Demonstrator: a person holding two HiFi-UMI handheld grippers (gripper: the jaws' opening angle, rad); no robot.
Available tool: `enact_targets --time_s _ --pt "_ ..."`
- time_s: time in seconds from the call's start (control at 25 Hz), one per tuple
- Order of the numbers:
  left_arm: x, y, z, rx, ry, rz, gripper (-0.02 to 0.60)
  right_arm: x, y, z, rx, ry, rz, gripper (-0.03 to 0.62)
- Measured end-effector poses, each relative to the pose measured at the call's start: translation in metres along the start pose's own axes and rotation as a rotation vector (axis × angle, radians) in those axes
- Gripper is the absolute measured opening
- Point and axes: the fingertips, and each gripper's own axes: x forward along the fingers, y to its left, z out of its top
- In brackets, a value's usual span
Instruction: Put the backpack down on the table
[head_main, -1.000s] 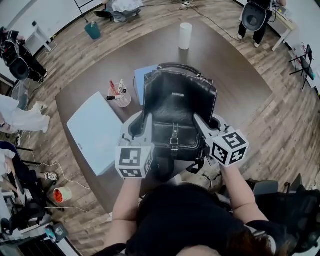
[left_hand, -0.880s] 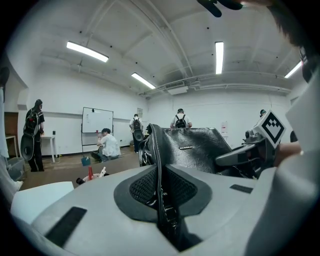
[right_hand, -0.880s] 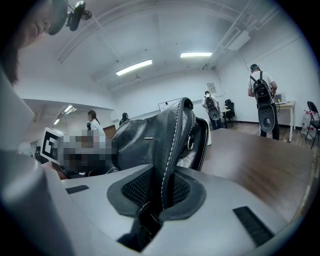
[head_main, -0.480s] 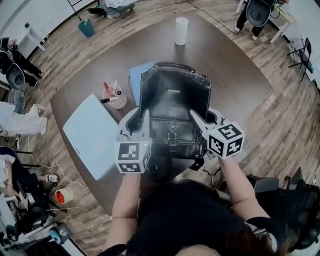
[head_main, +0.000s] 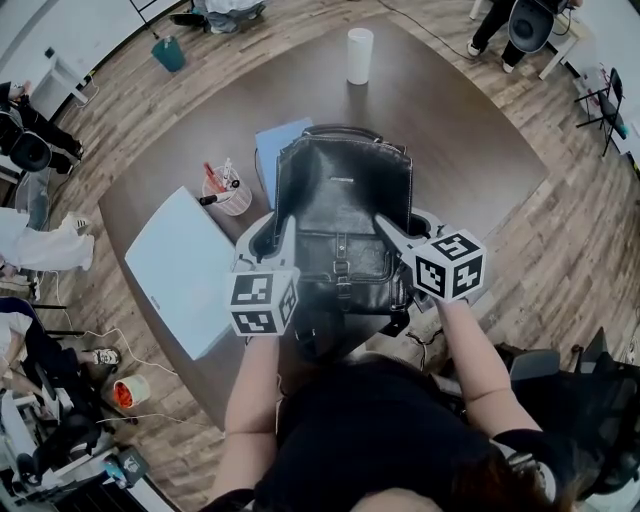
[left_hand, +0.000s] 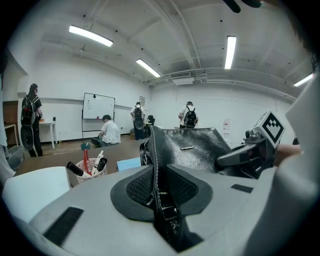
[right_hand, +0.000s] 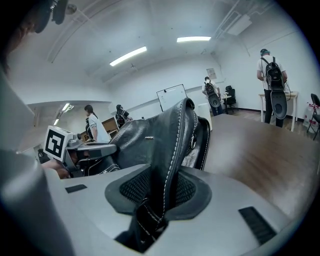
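A black leather backpack (head_main: 345, 195) stands upright at the near edge of the round brown table (head_main: 450, 130). My left gripper (head_main: 275, 235) holds its left side seam and my right gripper (head_main: 400, 228) holds its right side seam. In the left gripper view the stitched leather edge (left_hand: 156, 160) runs between the pads of the left gripper (left_hand: 159, 175), whose jaws are opening. In the right gripper view the leather edge (right_hand: 172, 145) fills the gap of the right gripper (right_hand: 162, 190), whose jaws are also opening. The backpack's base is hidden behind the grippers.
On the table are a white cylinder (head_main: 359, 55) at the far side, a cup of pens (head_main: 226, 195), a blue notebook (head_main: 272, 150) behind the backpack and a white flat panel (head_main: 185, 265) at the left. People and chairs stand around the room.
Both grippers and the backpack have sunk a little towards the table, and the bag has settled. The grip on both side seams looks looser.
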Motion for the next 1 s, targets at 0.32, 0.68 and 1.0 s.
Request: enact_targets --time_s 0.32,0.68,1.0 --pt "0.002 0.002 -0.007 -0.027 0.033 -0.013 0.081 0.003 -0.002 -0.006 0.005 0.033 -0.009 0.109" --pt "0.003 0.001 -0.004 0.048 0.064 -0.005 0.104 0.002 -0.003 -0.007 0.015 0.064 -0.022 0.126" --pt "0.003 0.001 -0.002 0.101 0.075 0.022 0.132 -0.003 -0.011 -0.007 0.055 0.055 -0.064 0.200"
